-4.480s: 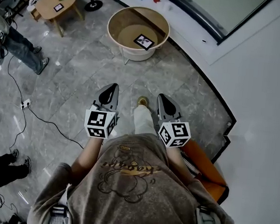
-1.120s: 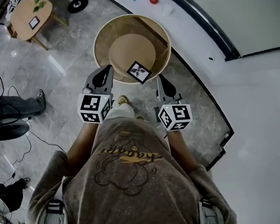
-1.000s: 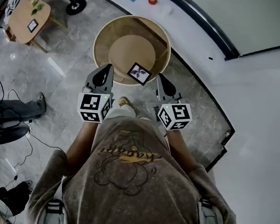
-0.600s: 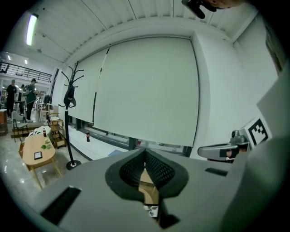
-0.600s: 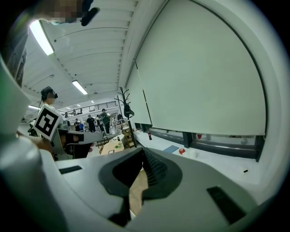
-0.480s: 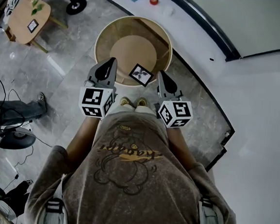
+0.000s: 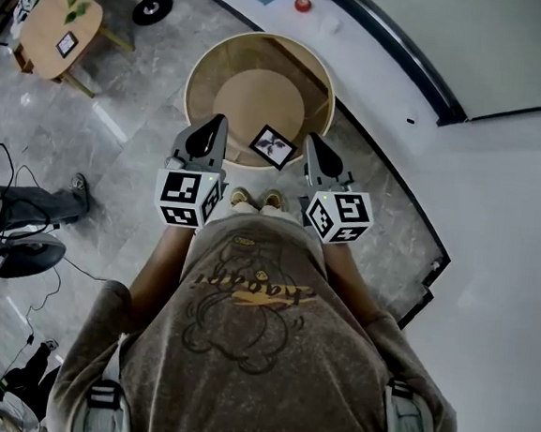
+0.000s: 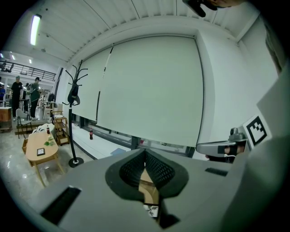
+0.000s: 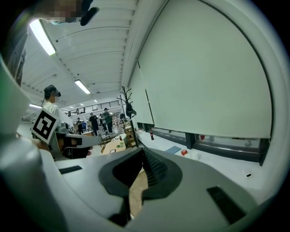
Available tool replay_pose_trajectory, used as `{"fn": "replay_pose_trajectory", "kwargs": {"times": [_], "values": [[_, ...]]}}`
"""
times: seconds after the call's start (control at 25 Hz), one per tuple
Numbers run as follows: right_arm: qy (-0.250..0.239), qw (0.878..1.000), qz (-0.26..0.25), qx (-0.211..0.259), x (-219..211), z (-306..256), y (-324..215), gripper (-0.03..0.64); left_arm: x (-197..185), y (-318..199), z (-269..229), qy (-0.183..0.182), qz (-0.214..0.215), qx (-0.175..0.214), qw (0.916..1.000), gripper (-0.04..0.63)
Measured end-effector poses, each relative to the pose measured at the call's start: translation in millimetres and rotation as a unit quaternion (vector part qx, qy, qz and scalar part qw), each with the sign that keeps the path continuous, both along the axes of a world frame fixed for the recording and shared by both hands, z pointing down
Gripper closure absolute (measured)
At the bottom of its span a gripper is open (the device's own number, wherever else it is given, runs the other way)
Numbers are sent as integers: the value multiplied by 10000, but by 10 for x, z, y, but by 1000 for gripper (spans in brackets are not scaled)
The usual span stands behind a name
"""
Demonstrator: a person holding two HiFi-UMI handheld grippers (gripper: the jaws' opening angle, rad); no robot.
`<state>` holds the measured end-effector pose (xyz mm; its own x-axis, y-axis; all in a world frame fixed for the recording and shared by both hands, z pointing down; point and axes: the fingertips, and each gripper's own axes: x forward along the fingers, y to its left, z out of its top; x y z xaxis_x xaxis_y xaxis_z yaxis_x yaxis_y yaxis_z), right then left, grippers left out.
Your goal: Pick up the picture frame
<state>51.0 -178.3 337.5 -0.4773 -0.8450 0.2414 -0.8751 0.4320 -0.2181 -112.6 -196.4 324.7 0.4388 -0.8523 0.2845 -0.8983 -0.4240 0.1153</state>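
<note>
- The jaws of the left gripper are seen pressed together at the tips with nothing pinched. A sliver of tabletop is glimpsed through the gap below them.
- The jaws of the right gripper are likewise pressed together and empty, presumably because nothing has been reached for yet.
- Both grippers are held side by side and tipped slightly down over the near rim, which is read as a ready stance before the grasp.
- The frame is found on the round tabletop by that rim, between the two grippers and touched by neither. It is judged to be within easy reach.
- The jaws would have to be spread before the frame could be taken.
- The person's shoes are planted just beside the table, so it is faced squarely.
</note>
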Motion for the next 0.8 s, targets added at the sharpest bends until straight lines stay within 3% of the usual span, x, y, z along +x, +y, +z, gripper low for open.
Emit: {"fn": "replay_pose_trajectory", "kwargs": {"times": [0.36,0.8], "values": [[-39,10000,3,-92,30,103,-167,598,33,-112,132,40,-75,-177,9998,577],[-22,9994,36,-336,174,598,-424,598,191,-263,681,54,6,-600,9982,577]]}}
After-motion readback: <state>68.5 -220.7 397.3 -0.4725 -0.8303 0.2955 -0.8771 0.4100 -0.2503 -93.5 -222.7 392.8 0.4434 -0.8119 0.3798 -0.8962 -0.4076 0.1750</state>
